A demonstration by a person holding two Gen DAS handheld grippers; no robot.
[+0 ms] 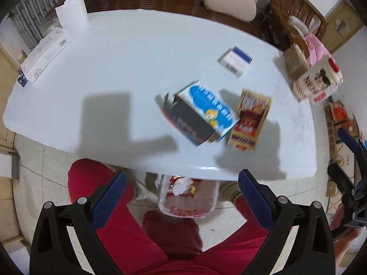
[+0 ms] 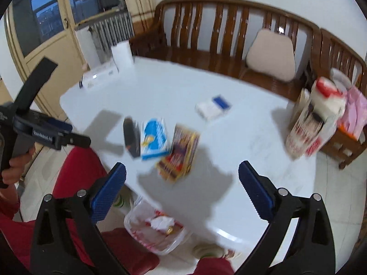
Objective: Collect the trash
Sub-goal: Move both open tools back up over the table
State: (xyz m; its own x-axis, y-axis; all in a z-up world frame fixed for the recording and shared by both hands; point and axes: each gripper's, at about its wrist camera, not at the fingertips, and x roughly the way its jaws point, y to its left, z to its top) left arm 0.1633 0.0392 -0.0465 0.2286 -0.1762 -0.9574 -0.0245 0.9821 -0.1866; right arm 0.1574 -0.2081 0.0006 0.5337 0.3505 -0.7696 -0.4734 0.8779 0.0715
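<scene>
Both claws — left gripper [image 1: 182,191] and right gripper [image 2: 182,184] — gape wide and empty above the white table [image 1: 128,68]. On it lie a blue carton [image 1: 204,112] touching a yellow packet [image 1: 251,119]; the bag [image 1: 188,197] sits below its near edge. Grabbing one risks dragging the other — or missing the bag.

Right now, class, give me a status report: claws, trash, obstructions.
Both claws open, empty. Blue carton, snack packet, small box on table. Trash bag below. Nothing blocking.

Red trousers [image 1: 128,236]; black grippers, blue ridged fingers [image 1: 110,197], silver screws
</scene>
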